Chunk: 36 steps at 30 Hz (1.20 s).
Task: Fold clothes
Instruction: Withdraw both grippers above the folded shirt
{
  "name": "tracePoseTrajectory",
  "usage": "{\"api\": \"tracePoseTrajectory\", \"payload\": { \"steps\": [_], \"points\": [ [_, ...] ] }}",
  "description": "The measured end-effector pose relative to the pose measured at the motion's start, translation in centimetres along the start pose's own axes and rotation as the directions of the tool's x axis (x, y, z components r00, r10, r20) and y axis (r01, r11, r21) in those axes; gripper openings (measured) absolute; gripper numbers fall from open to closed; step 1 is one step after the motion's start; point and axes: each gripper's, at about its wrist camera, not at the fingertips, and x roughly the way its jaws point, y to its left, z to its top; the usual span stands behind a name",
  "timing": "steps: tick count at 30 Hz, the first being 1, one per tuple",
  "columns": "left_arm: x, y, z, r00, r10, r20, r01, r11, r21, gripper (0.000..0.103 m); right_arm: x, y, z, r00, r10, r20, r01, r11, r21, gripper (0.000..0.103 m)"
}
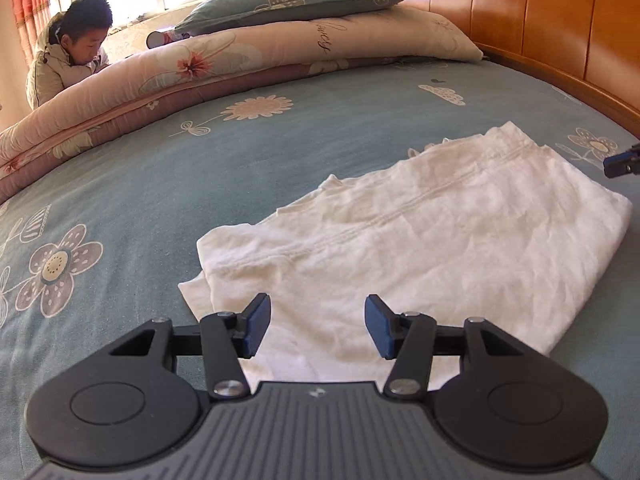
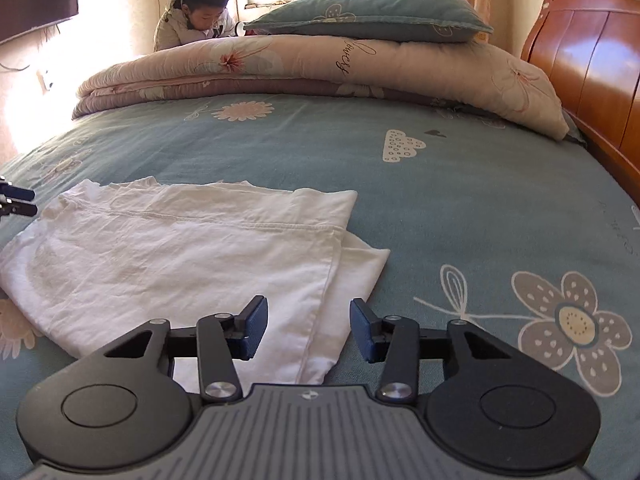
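The left gripper, jaws apart and empty, hangs over the near-left corner of the folded white garment; bare bedsheet lies to its left. The right gripper, also apart and empty, straddles the garment's right edge, open sheet to its right.

The folded shirt lies on the bed. Behind it sits a folded quilt with a pillow on top. The headboard stands at the right.
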Motion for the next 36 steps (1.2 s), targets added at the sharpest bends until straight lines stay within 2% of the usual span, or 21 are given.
{"api": "tracePoseTrajectory", "payload": {
  "steps": [3,5,8,14,17,19,23,28,31,33,34,35,36],
  "points": [
    [-0.5,-2.3,-1.4,1.0,0.001,-0.004,-0.001,0.999,0.051,0.054,-0.1,-1.4,-1.3,0.998,0.066,0.0,-0.066,0.991,0.114,0.042],
    [-0.6,-3.1,-2.0,1.0,0.007,-0.01,-0.007,0.998,0.068,0.058,0.2,-2.0,-1.9,0.995,0.103,0.001,-0.101,0.979,0.177,0.04],
    [-0.6,-3.5,-2.2,1.0,0.002,-0.022,0.0,0.997,0.071,0.059,0.9,-2.8,-2.8,0.989,0.147,-0.01,-0.139,0.952,0.272,0.04],
    [-1.0,-3.3,-2.4,1.0,0.005,-0.022,-0.004,0.999,0.053,0.062,0.6,-4.6,-4.1,0.961,0.269,0.065,-0.269,0.854,0.445,0.04],
    [-1.3,-3.3,-2.6,1.0,0.007,-0.027,-0.006,0.999,0.047,0.062,0.1,-5.3,-4.6,0.964,0.253,0.082,-0.261,0.842,0.473,0.04],
    [-1.4,-3.3,-2.7,0.999,-0.013,-0.034,0.014,0.999,0.041,0.063,-0.3,-5.6,-4.8,0.957,0.269,0.107,-0.287,0.824,0.489,0.04],
    [-1.3,-3.9,-2.8,0.999,-0.003,-0.045,0.005,0.998,0.057,0.063,0.5,-5.5,-5.2,0.947,0.31,0.081,-0.306,0.8,0.516,0.04],
    [-1.5,-4.6,-2.8,0.999,-0.016,-0.042,0.019,0.996,0.083,0.067,0.5,-5.3,-5.9,0.91,0.393,0.127,-0.393,0.727,0.563,0.041],
    [-1.3,-5.0,-2.7,0.999,-0.016,-0.046,0.021,0.995,0.096,0.067,1.2,-5.4,-5.8,0.909,0.403,0.101,-0.387,0.732,0.56,0.041],
    [-1.3,-5.0,-2.6,0.999,-0.018,-0.047,0.022,0.996,0.085,0.067,2.1,-5.3,-5.3,0.919,0.387,0.071,-0.361,0.758,0.544,0.038],
    [-1.4,-5.1,-2.6,0.999,-0.018,-0.046,0.022,0.996,0.081,0.067,2.5,-5.2,-5.0,0.925,0.376,0.055,-0.346,0.772,0.533,0.032],
    [-1.5,-5.2,-2.6,0.999,-0.021,-0.047,0.024,0.996,0.083,0.067,3.0,-5.1,-4.8,0.93,0.365,0.04,-0.331,0.786,0.522,0.013],
    [-1.6,-5.2,-2.6,0.999,-0.022,-0.048,0.026,0.996,0.09,0.067,3.1,-5.0,-4.6,0.934,0.357,0.026,-0.319,0.798,0.512,0.008]
  ]
}}
